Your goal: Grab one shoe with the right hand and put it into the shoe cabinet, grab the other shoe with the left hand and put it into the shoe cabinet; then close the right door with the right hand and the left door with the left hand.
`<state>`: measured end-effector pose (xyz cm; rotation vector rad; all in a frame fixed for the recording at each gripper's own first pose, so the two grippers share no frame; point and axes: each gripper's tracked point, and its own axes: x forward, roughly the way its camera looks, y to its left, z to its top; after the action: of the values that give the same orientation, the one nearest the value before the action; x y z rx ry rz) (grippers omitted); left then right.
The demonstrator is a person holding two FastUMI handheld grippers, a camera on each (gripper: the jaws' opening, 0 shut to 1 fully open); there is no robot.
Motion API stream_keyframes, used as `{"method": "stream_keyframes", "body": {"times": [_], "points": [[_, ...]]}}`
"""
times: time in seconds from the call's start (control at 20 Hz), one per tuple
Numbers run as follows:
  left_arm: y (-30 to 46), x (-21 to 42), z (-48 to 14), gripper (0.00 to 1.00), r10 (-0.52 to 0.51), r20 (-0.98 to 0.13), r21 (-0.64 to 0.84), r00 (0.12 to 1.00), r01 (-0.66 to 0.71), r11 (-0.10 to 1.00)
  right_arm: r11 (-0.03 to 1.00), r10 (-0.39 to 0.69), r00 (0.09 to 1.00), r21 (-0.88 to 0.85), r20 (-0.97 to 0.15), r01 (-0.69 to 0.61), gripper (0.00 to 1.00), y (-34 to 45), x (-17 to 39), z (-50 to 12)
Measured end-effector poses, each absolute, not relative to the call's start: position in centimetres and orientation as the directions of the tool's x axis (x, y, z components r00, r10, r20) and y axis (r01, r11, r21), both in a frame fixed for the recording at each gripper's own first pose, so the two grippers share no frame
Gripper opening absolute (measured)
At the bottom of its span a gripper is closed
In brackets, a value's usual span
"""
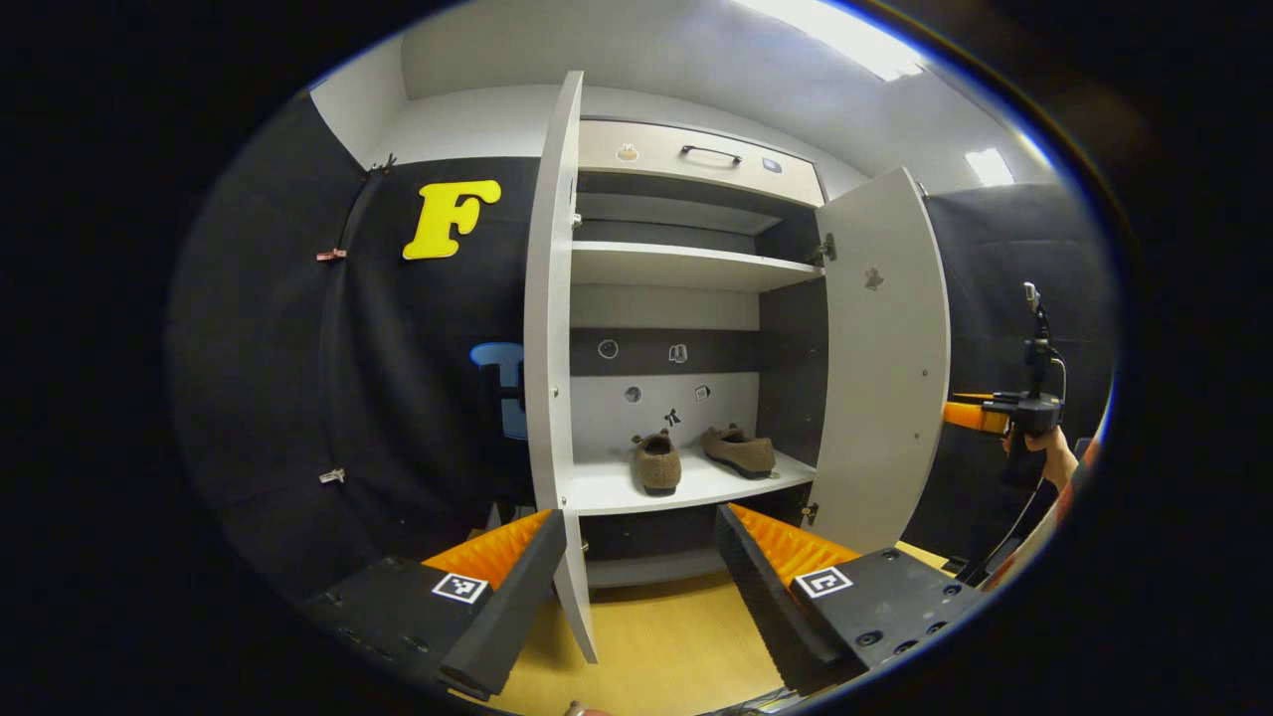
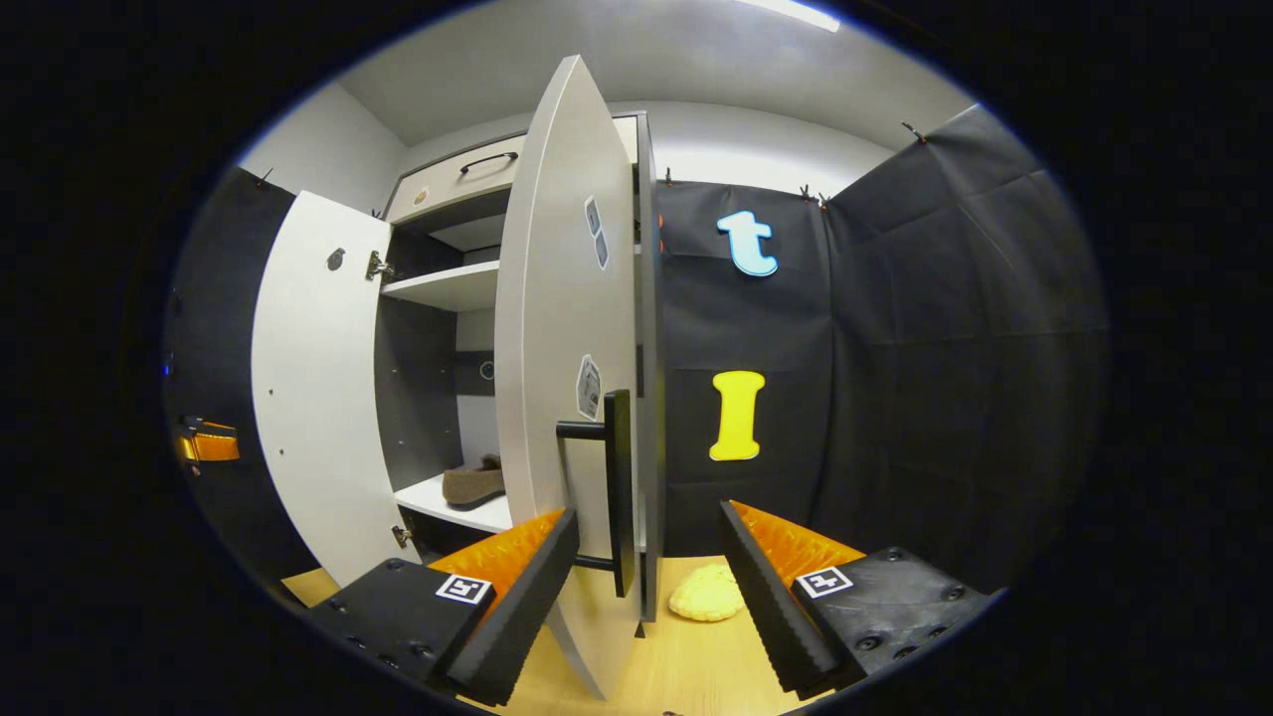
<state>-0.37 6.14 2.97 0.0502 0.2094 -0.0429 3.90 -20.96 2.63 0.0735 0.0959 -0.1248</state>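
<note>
Pale wood flooring runs under the tall white shoe cabinet; two brown fuzzy shoes sit at centre frame on its lower shelf. Left gripper and right gripper gape wide, empty. Right door's black bar handle sits between the right fingers; a careless swing could glance off its edge.

A staged recording booth rather than a home, black cloth walls clipped up on all sides, a lone white shoe cabinet on pale wood flooring, strip lights in a plain white ceiling
</note>
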Motion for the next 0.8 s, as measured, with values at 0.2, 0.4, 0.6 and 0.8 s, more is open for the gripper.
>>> {"method": "stream_keyframes", "body": {"times": [0.2,0.4,0.6,0.8], "points": [[6.6,-0.5,2.5,0.96,-0.007,-0.227,0.057,0.974,0.021,0.998,0.996,-0.035,0.994,0.08,-0.101,0.043,0.95,-18.2,5.3,2.3],[7.5,-1.5,2.6,0.96,0.038,-0.227,0.065,0.973,-0.023,0.998,0.996,0.032,0.996,0.089,-0.087,-0.024,0.95,-15.8,6.9,2.2],[9.0,-2.9,3.3,0.96,0.091,-0.207,0.057,0.974,-0.081,0.995,0.991,0.094,0.992,0.106,-0.079,-0.085,0.95,-13.5,8.7,1.8],[10.1,-4.3,3.6,0.96,0.134,-0.2,0.047,0.97,-0.128,0.991,0.978,0.179,0.98,0.124,-0.081,-0.168,0.96,-10.2,10.0,1.3]]}}
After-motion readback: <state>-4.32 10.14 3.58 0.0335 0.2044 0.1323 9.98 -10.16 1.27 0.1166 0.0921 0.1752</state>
